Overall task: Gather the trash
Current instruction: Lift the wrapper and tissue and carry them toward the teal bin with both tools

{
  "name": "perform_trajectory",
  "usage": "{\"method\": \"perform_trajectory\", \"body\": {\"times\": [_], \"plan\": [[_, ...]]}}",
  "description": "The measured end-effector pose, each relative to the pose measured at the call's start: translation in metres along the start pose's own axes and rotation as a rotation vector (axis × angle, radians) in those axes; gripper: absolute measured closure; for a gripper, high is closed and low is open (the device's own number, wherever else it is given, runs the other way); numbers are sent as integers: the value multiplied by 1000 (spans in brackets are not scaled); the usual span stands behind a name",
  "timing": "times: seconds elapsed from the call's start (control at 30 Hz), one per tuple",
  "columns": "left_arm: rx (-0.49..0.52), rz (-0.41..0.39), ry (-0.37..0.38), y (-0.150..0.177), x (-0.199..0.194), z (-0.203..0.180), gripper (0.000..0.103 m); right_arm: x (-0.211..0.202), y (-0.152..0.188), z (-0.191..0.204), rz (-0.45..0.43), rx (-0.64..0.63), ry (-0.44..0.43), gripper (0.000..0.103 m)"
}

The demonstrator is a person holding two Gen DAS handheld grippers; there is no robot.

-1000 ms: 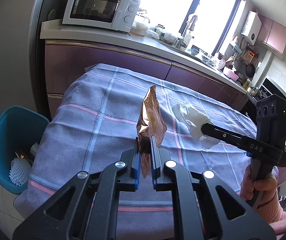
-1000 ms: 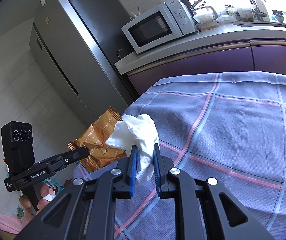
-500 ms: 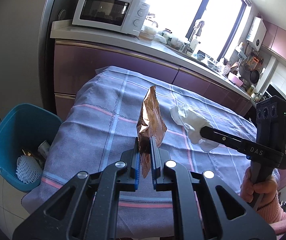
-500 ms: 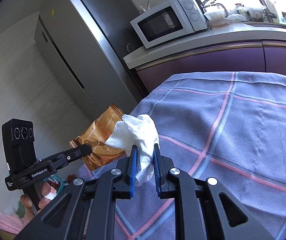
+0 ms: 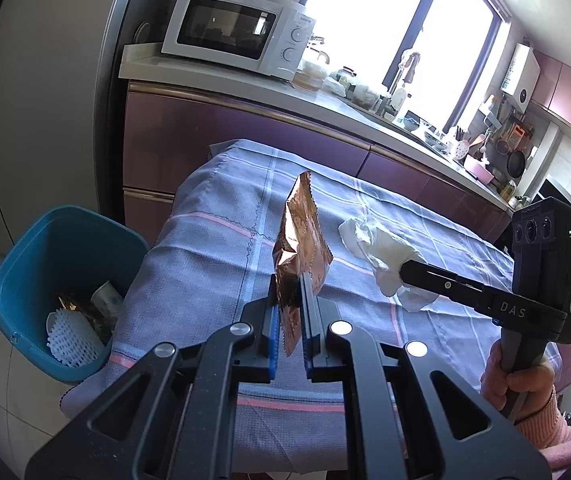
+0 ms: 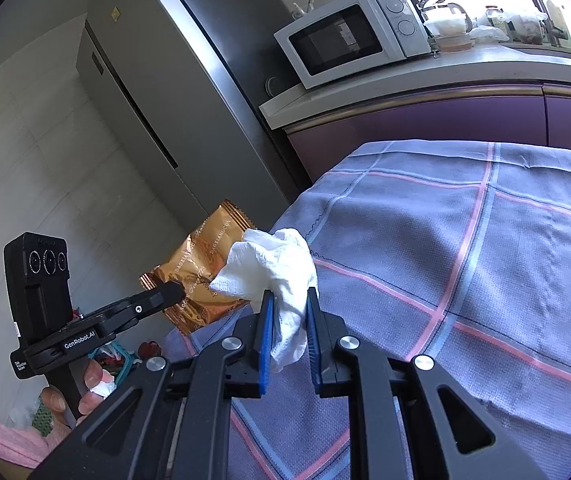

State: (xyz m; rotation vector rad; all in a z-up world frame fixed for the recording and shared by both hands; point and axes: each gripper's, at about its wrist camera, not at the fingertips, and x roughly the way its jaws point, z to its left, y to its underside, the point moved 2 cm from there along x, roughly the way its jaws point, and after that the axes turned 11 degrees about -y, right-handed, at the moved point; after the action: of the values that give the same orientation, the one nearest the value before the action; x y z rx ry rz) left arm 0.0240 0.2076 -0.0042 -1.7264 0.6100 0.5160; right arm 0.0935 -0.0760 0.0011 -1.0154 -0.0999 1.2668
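left gripper [image 5: 288,304] is clamped on the edge of a gold wrapper [image 5: 300,236], right gripper [image 6: 288,312] is pinching a crumpled tissue [image 6: 273,268], both above the table and right of the blue bin [image 5: 17,280]. a thin grip could slip and miss the bin. only the left view shows the bin; the right view shows the wrapper's print.

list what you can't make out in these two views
- Left wrist view: the teal bin's contents below the white foam net are shadowed and partly behind the tablecloth edge.
- Right wrist view: the bin is missing entirely.
- Right wrist view: part of the gold wrapper's print sits behind the crumpled tissue.
- Both views: countertop items by the window are washed out, too small.
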Motion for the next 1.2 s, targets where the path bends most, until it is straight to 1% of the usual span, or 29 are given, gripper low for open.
{"method": "perform_trajectory", "body": {"times": [1.2], "plan": [[-83, -53, -68, -1, -27, 48, 94, 47, -6, 38, 57, -66, -54, 89]]}}
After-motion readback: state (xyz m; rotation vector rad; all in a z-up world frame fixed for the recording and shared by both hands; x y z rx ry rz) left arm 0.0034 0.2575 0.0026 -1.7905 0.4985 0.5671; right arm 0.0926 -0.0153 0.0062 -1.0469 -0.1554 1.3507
